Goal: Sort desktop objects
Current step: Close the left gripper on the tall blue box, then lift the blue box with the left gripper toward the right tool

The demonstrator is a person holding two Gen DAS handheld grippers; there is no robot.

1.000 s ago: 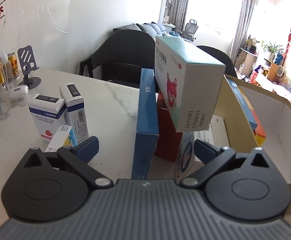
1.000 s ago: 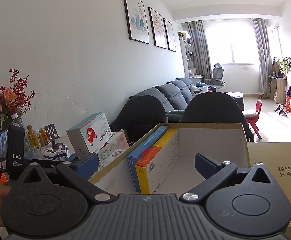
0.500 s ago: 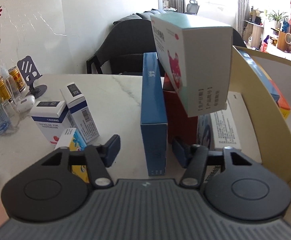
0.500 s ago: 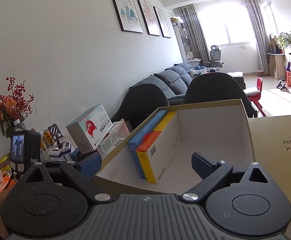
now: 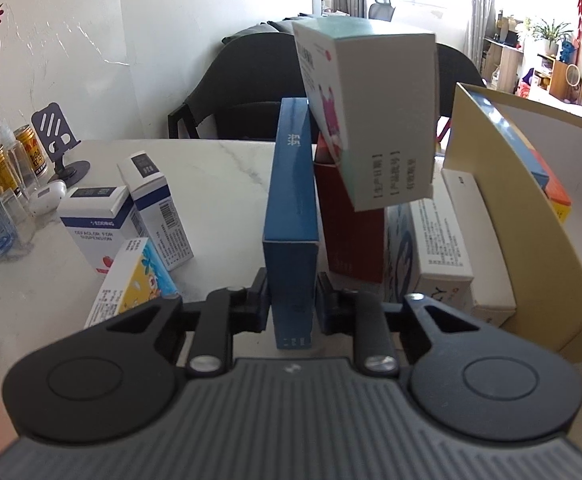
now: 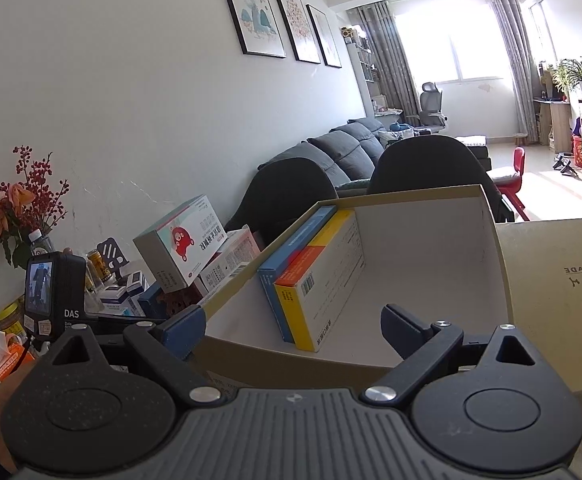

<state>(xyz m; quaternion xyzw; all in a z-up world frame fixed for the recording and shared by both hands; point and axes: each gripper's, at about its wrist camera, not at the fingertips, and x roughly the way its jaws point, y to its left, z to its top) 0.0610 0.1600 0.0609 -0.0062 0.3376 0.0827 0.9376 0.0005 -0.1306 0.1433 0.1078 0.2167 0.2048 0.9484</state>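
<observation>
On marble surface (image 5: 211,184), beside tan cardboard tray (image 5: 487,200): left tool (image 5: 291,300) pinching upright slim blue carton (image 5: 291,216). Right tool (image 6: 291,326) spread, empty, over tray. Likely step: grasp. Next: lift clear of leaning white-teal box (image 5: 375,120), carry into tray.

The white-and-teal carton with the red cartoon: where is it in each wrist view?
Left wrist: the white-and-teal carton sits top centre, tilted on a red box.
Right wrist: left of middle, tilted, outside the cardboard tray.
Shared landmark: the cardboard tray.

~10 boxes (image 5: 291,216), 1 tray (image 5: 487,216), 2 chairs (image 6: 427,164)
</observation>
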